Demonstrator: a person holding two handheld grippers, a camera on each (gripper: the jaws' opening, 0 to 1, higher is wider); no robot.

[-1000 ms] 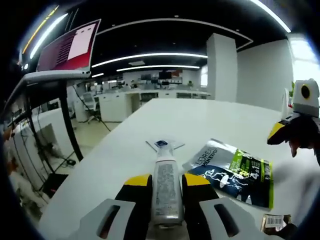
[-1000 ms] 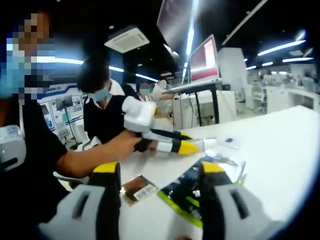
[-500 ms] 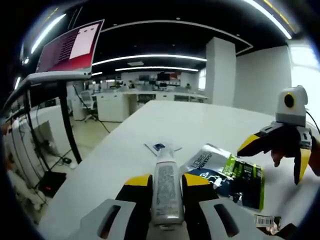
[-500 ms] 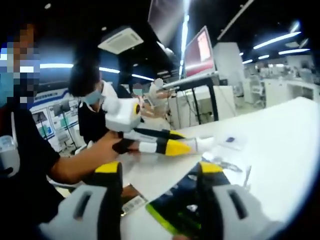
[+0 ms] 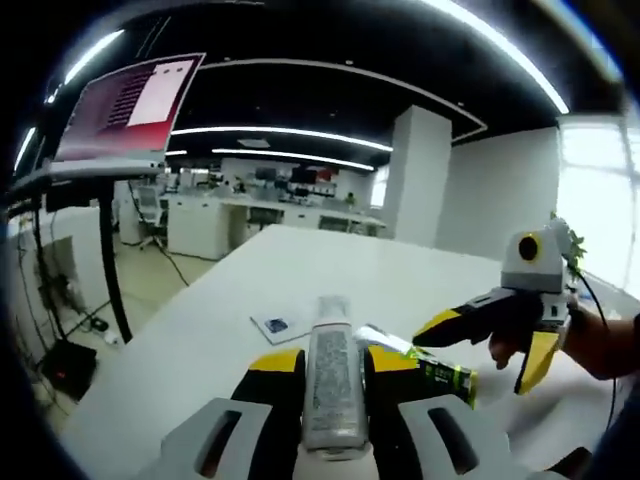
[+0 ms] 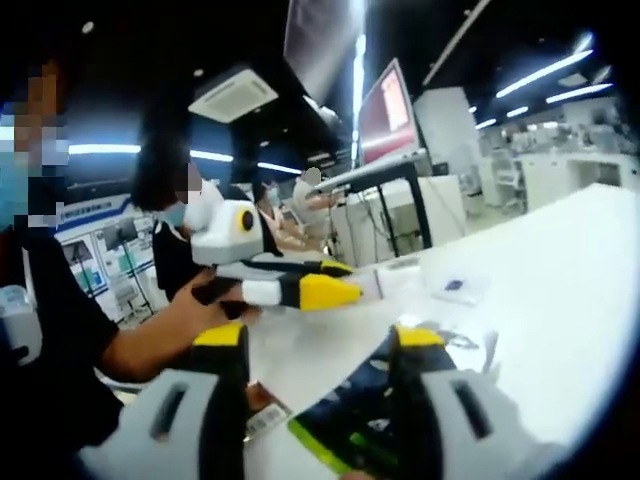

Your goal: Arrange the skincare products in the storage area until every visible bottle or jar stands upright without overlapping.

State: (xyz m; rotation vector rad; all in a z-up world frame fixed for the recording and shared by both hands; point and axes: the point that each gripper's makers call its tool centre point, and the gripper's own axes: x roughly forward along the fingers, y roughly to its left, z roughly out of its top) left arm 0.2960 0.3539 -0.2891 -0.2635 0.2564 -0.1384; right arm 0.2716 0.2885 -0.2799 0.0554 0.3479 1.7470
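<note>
Left gripper (image 5: 335, 372): my yellow-tipped jaws are pinched on a white cylindrical plastic tube with a printed grey label (image 5: 331, 385), held lengthwise between them, cap end pointing away, lifted clear of the white table (image 5: 300, 270).
Right gripper (image 6: 322, 350): my jaws stand spread with nothing between them, hovering above a dark blue and lime-green foil sachet (image 6: 355, 420) lying flat on the table.
Beside the sachet: a small brown barcoded packet (image 6: 262, 414), flat, near my left jaw.
Further out: a small white sample card with a blue square (image 5: 280, 325), flat on the table, apart from the sachet.
Step in hand: I judge the tube is being carried for standing up; nothing stands upright yet.
Next move: tip the tube vertical, set its flat end on bare table clear of the sachet and card, then release. The right gripper could steady it.
</note>
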